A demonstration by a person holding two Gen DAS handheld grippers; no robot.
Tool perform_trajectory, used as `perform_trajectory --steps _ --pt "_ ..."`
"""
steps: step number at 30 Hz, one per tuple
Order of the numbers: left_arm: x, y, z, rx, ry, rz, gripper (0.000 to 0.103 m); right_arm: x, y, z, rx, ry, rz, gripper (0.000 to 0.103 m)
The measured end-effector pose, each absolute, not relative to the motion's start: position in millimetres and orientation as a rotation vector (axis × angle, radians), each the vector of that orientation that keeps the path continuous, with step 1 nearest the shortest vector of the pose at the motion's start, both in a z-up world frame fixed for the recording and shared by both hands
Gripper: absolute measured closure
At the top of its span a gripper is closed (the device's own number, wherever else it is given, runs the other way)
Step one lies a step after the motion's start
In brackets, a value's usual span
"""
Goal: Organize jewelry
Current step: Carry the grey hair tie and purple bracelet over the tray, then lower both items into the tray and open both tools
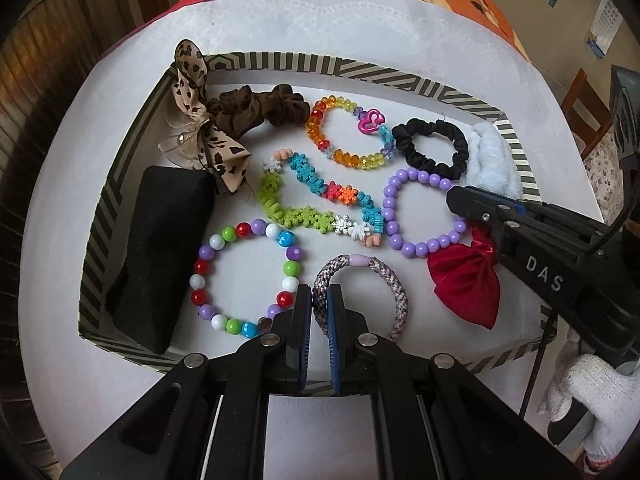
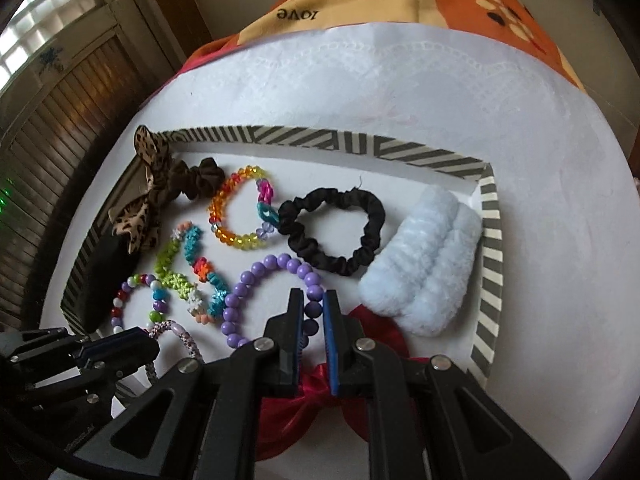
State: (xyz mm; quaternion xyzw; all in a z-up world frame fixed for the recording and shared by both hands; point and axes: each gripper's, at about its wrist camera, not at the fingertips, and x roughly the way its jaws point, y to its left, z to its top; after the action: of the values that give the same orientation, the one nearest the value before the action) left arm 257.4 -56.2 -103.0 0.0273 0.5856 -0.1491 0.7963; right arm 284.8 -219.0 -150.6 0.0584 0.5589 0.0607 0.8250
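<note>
A shallow box with a striped rim [image 1: 320,65] lies on a white cloth and holds the jewelry. My left gripper [image 1: 319,294] is shut on a grey-pink braided bracelet [image 1: 394,296] near the box's front edge; the cord runs between its blue pads. My right gripper [image 2: 313,300] is shut on a purple bead bracelet [image 2: 256,270], with a bead strand pinched between its fingers. In the left wrist view the right gripper [image 1: 454,200] comes in from the right over the purple bead bracelet [image 1: 390,216]. The left gripper [image 2: 154,346] shows at the lower left of the right wrist view.
Also in the box: a leopard bow [image 1: 192,120], brown scrunchie [image 1: 256,108], black scrunchie [image 1: 432,148], amber crystal bracelet [image 1: 348,136], snowflake bracelet [image 1: 312,200], multicolour bead bracelet [image 1: 248,276], black velvet block [image 1: 160,256], pale blue fluffy piece [image 2: 424,272], red satin bow [image 1: 468,284]. A gloved hand [image 1: 588,392] is at the right.
</note>
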Motion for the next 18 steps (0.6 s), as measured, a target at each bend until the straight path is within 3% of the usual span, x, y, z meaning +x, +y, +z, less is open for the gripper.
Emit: perform_trajectory --steps 4,7,10,18 --pt "258 -58 -103 0.065 1.254 -0.32 0.103 283 -218 -149 0.112 1.189 0.113 0.093" --pt "258 -59 -104 0.062 1.265 -0.319 0.102 280 -217 -147 0.104 1.194 0.11 0.085" --pt "257 -60 -105 0.043 1.274 -0.312 0.085 273 -216 -141 0.111 1.183 0.111 0.074" --pt "241 -47 -90 0.038 1.235 -0.281 0.083 242 -217 -105 0.15 1.101 0.105 0.062"
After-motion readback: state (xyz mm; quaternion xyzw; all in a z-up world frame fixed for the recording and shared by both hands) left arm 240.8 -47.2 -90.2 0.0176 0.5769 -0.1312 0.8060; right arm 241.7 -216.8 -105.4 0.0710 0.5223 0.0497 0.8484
